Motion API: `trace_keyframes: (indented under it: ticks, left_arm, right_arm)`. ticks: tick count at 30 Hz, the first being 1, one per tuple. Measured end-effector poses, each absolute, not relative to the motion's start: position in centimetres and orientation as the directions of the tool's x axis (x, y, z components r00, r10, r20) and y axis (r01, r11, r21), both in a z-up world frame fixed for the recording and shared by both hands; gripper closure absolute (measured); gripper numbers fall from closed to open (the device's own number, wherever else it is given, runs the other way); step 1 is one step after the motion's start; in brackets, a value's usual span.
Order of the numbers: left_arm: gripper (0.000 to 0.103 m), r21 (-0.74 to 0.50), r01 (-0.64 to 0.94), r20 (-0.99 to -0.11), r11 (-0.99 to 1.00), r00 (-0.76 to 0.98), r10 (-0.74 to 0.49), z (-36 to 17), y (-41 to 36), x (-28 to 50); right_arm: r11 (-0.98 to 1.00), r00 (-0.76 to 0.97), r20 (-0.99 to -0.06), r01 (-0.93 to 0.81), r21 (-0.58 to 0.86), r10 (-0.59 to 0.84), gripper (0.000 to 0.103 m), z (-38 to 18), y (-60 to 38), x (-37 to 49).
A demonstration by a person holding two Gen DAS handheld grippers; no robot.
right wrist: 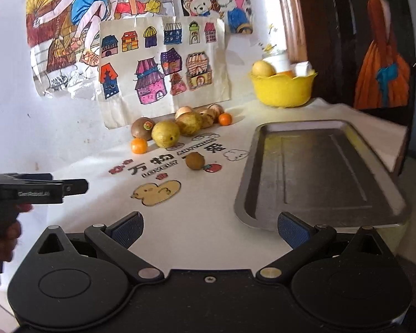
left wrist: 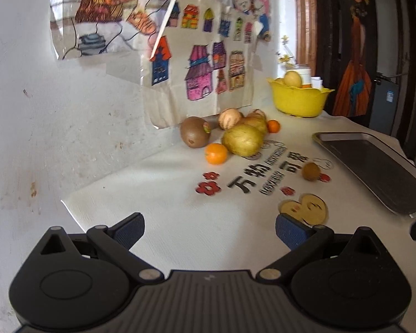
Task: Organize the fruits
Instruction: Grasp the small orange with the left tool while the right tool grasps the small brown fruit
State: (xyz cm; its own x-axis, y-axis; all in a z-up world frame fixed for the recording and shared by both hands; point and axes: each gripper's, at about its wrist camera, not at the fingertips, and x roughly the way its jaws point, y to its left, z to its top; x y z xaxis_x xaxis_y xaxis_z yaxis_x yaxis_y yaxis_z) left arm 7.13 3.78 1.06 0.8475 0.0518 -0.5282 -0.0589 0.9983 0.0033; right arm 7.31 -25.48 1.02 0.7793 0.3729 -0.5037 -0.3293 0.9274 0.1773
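left gripper (left wrist: 209, 230): wide open, nothing between the blue pads, just hanging over the white cloth (left wrist: 158, 194). You can also spot it from the side at the left edge of the right wrist view, with a hand (right wrist: 2, 238) around the handle.
right gripper (right wrist: 210, 229): also wide open and empty, sitting at the near end of the tray.
fruit pile: bunched up at the back of the counter against the wall. Kiwi (left wrist: 194, 132) with a sticker, big yellow-green pear (left wrist: 242, 140), small orange (left wrist: 216, 153) in front of those two, a peach-coloured one (left wrist: 229, 118) behind, another little orange (left wrist: 273, 126) on the far side.
stray fruit: a small brown one (left wrist: 311, 171) on its own, sitting on the cloth's printing between pile and tray.
tray (right wrist: 319, 172): grey metal, nothing in it, right of the fruit.
yellow bowl (right wrist: 283, 90): back corner, has a round yellow fruit (right wrist: 262, 68) plus some white containers.
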Motion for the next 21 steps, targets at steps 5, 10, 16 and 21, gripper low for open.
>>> trace_keyframes:
  ticks: [5,10,16,21]
  left_arm:
    - [0.001,-0.004,-0.045,-0.550,0.999,0.835,0.036,1.7,4.8,10.1]
    - [0.001,0.014,0.002,-0.554,1.000,0.833,0.006,2.1,4.6,12.9]
    - [0.001,0.057,0.053,-0.559,0.997,0.829,-0.012,2.0,3.8,16.7]
    - [0.001,0.063,0.077,-0.570,0.995,0.821,-0.027,1.5,3.6,19.8]
  right_arm:
    - [0.901,0.746,-0.516,-0.409,0.143,0.420,0.000,1.9,-24.3,9.9]
    - [0.842,0.684,-0.538,-0.530,0.100,0.493,0.000,2.5,-22.3,13.0]
    - [0.782,0.686,-0.555,-0.615,-0.099,0.470,0.000,2.7,-19.6,15.5]
    - [0.765,0.662,-0.599,-0.632,-0.122,0.451,0.000,2.3,-18.7,18.0]
